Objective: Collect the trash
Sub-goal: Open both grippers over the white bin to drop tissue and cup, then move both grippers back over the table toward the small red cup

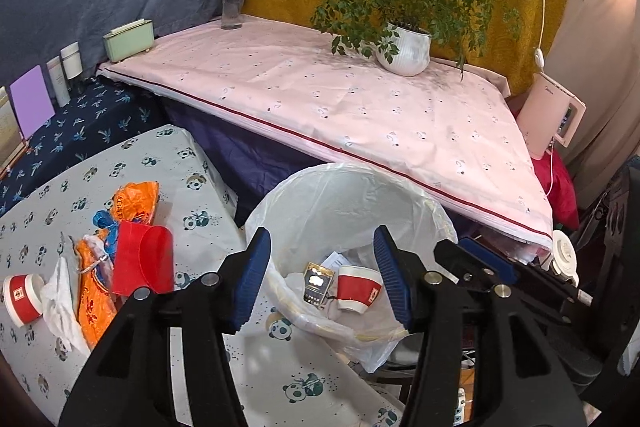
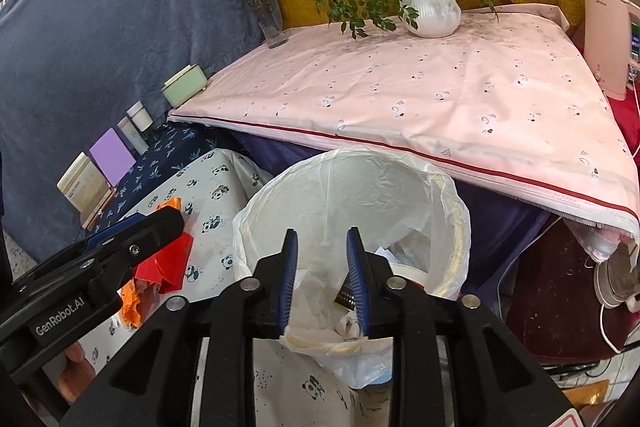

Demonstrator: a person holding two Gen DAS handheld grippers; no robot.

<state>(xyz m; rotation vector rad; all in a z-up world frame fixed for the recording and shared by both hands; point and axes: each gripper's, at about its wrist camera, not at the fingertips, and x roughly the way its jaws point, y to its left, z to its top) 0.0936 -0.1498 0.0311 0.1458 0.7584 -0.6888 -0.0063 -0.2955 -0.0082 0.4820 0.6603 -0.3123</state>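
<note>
My left gripper (image 1: 320, 247) hangs open over a bin lined with a white bag (image 1: 348, 179), with nothing between its blue pads. Inside the bin lie a red and white paper cup (image 1: 358, 287) and a dark packet (image 1: 318, 281). My right gripper (image 2: 322, 239) is also open above the same bin (image 2: 352, 163), its pads apart and holding nothing; the dark packet (image 2: 348, 293) and crumpled tissue (image 2: 348, 325) lie below it. On the panda cloth to the left lie a red plastic cup (image 1: 144, 259), orange wrappers (image 1: 134, 199), a white tissue (image 1: 60, 295) and another red and white cup (image 1: 22, 293).
Behind the bin stands a table under a pink cloth (image 1: 320, 99) with a potted plant (image 1: 404, 51), a flower vase (image 1: 232, 3) and a green box (image 1: 128, 41). Bottles and a purple card (image 1: 32, 103) line the left. A white appliance (image 2: 604, 43) and cables are at the right.
</note>
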